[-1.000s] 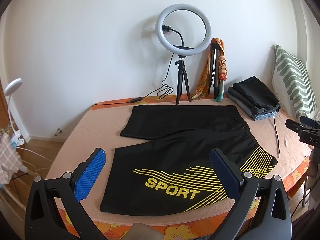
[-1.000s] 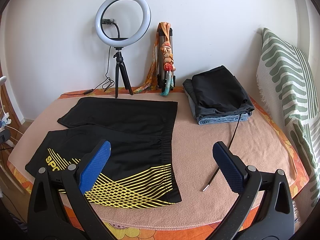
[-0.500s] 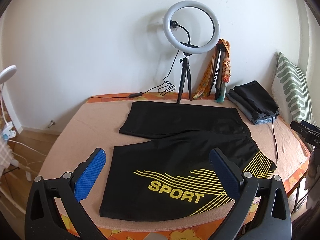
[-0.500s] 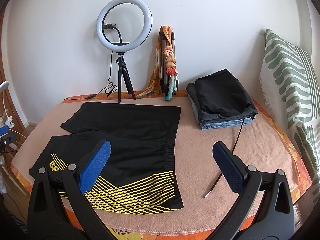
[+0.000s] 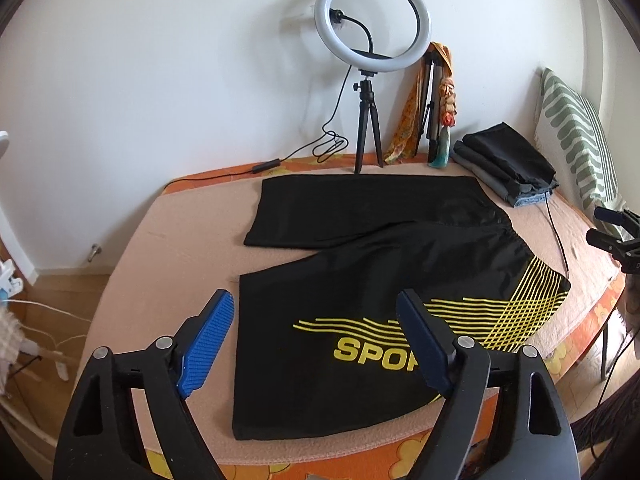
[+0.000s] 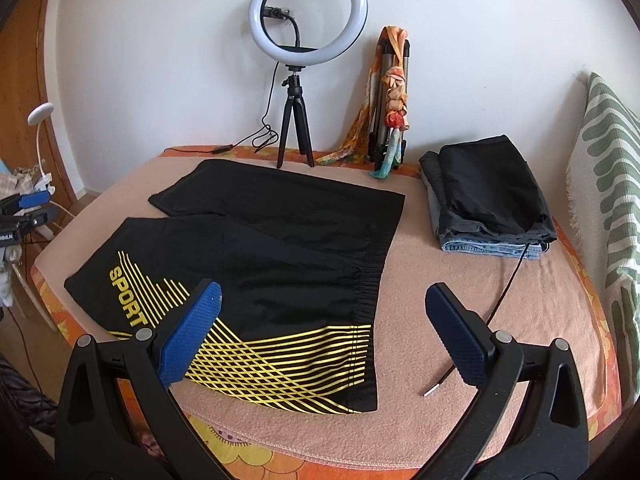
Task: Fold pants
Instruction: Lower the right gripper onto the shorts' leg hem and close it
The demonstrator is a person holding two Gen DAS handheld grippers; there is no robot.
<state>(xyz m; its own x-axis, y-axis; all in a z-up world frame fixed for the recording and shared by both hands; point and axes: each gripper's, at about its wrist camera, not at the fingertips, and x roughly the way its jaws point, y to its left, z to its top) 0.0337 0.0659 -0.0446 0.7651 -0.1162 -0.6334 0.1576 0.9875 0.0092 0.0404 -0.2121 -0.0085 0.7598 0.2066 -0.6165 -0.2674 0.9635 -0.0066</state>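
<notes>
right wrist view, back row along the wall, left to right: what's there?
ring light on its tripod → folded tripod draped with an orange scarf → stack of folded clothes → green-and-white striped pillow.

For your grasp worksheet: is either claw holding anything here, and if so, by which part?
Nothing is held. The left claw and right claw are both open above the black shorts with yellow SPORT print, which lie flat.
</notes>
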